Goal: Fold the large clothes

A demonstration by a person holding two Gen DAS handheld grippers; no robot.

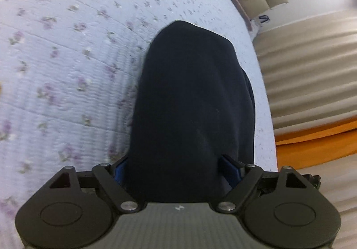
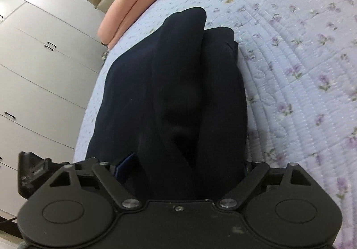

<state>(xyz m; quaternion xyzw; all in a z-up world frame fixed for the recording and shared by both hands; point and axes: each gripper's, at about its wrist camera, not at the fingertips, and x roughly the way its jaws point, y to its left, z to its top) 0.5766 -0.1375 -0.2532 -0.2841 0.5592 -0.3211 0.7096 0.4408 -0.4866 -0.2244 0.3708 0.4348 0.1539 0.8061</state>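
Floral quilt [image 1: 67, 70] lies bare beside the dark garment [image 1: 189, 103] between spread jaws of left gripper [image 1: 178, 166] and right gripper [image 2: 185, 166].

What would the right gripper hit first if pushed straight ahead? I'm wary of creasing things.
The dark garment itself: it already lies bunched between the right gripper fingers, with the floral bedspread beneath.

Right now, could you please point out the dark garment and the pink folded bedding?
Dark garment [image 2: 178, 83]: right wrist view, on its bunched middle folds.
Pink folded bedding [image 2: 133, 1]: right wrist view, on its upper layer.
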